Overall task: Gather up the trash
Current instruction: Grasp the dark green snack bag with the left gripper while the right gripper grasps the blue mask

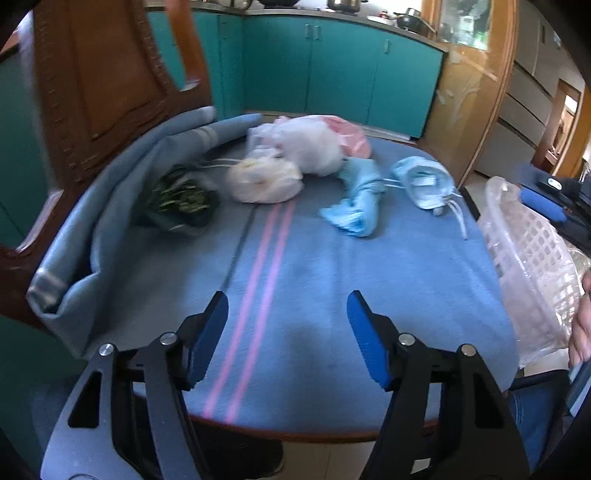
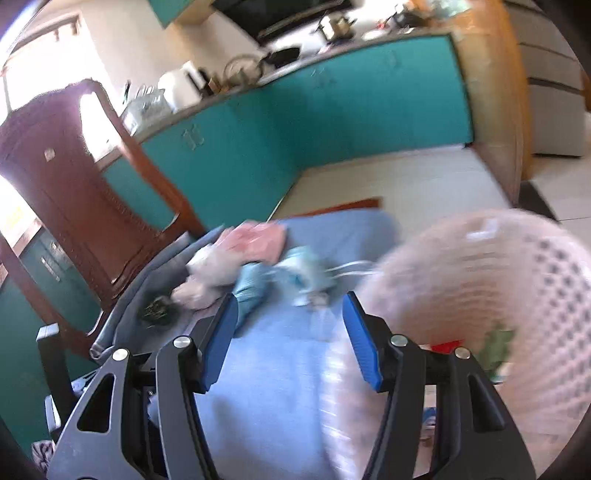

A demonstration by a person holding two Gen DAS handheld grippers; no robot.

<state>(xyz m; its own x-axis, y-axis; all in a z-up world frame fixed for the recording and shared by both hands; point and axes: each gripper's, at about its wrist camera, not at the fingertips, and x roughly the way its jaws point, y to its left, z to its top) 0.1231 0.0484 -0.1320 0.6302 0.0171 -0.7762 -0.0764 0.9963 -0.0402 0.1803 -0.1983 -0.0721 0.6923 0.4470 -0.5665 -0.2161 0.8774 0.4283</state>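
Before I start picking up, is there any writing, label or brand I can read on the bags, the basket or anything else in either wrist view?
None can be read.
Light blue pouch: a pale label patch, too blurred to read.
Red scrap inside the white basket: no legible print.
White basket, blue cloth, white bag: no text visible.
Items on the kitchen counter: too small and blurred.

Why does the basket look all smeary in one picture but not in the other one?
Right wrist view: motion blur smears the basket and the bags, and the window glares white. Left wrist view: sharper, the basket's holes are clear, though the fisheye bends the cabinets.
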